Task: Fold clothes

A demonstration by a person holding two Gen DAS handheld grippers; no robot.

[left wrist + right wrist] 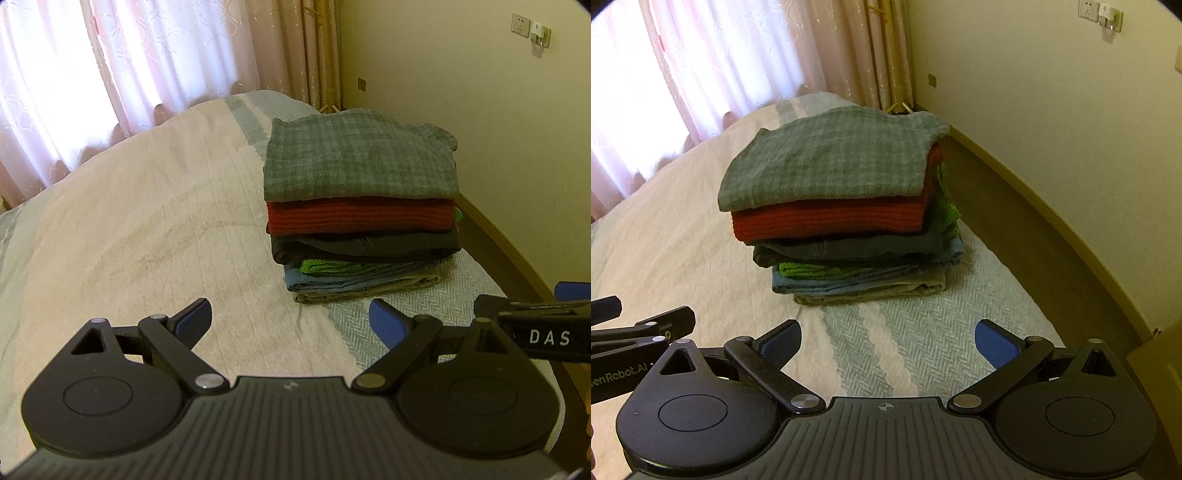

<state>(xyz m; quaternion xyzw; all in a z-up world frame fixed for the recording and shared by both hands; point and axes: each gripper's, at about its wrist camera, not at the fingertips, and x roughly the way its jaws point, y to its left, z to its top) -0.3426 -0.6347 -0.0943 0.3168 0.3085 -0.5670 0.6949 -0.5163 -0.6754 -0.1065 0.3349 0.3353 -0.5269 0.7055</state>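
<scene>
— On the bed [683, 236], how far along are you?
— My folded pile [842, 221] sits stacked by its far edge, checked grey on top; I judge it done. No loose garment shows. My left claw [290, 323] and right claw [886, 341] gape wide, empty.

The stack's [834, 206] lower garments show only edges — the right gripper [546, 332] is cut off at the frame edge

Curtains [110, 74] glow overexposed with backlight; fisheye edges bend, corners dark.
</scene>
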